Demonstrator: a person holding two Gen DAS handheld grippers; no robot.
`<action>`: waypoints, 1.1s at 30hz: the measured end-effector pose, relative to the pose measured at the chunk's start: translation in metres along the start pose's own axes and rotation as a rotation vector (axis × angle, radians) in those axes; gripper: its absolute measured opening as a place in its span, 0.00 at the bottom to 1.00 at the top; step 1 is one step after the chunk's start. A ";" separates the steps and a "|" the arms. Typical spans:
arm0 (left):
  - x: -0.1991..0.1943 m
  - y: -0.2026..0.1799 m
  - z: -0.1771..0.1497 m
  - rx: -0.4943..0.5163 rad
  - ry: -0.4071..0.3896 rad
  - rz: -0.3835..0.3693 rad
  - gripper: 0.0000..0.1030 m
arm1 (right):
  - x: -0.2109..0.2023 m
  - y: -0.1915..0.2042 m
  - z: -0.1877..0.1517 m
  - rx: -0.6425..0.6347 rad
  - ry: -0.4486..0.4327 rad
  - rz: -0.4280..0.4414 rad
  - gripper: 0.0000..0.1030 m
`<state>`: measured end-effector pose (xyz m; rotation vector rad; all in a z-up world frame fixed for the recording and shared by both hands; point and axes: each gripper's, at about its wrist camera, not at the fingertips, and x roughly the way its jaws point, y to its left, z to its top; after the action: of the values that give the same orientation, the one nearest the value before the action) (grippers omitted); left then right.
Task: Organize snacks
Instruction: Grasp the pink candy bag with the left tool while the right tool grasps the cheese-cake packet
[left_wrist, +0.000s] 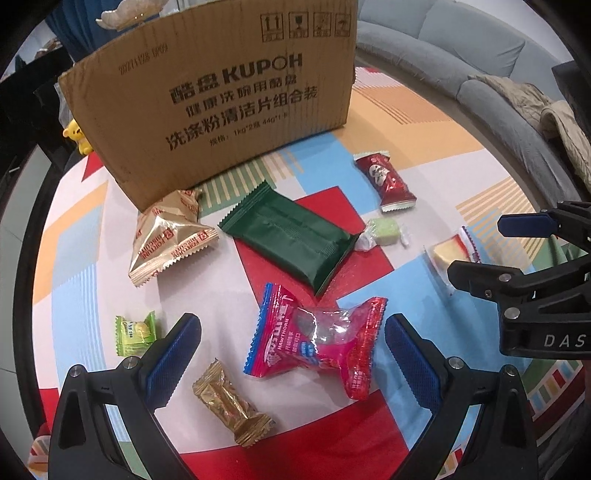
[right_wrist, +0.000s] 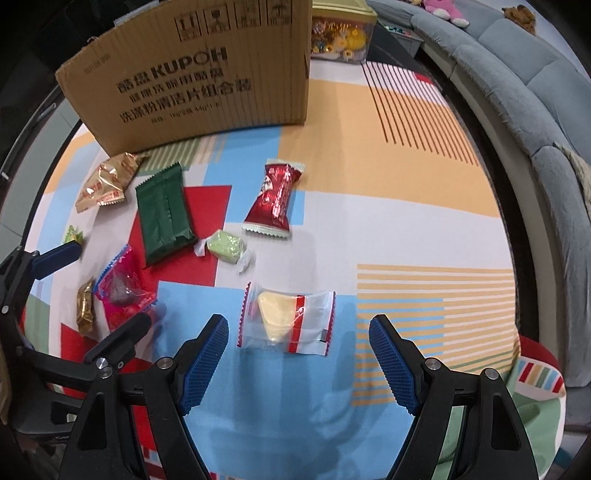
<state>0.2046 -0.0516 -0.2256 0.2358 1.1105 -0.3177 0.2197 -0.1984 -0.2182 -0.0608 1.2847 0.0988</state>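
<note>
On a patchwork-print table (right_wrist: 388, 177), a carton (right_wrist: 207, 77) stands at the far edge and snacks lie loose. We hold both grippers wide and empty: the left gripper (left_wrist: 291, 343) astride the pink pack (left_wrist: 314, 343), the right gripper (right_wrist: 299, 350) short of the clear pack (right_wrist: 286, 321). Best to centre each pack, then squeeze gently.

The left gripper (left_wrist: 291, 350) and the right gripper (right_wrist: 298, 354) are held side by side, angled steeply downward, jaws spread wide with nothing gripped.
</note>
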 end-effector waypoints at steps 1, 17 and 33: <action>0.001 0.000 0.000 -0.002 0.003 -0.001 0.98 | 0.002 0.000 0.000 0.002 0.004 0.000 0.77; 0.018 0.003 0.001 -0.034 0.030 -0.024 0.85 | 0.034 -0.011 0.011 0.036 0.064 0.006 0.77; 0.011 -0.005 -0.003 -0.011 0.026 -0.032 0.50 | 0.024 -0.002 0.006 0.003 0.031 0.022 0.35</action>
<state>0.2053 -0.0568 -0.2372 0.2126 1.1428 -0.3376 0.2324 -0.1984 -0.2394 -0.0454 1.3168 0.1154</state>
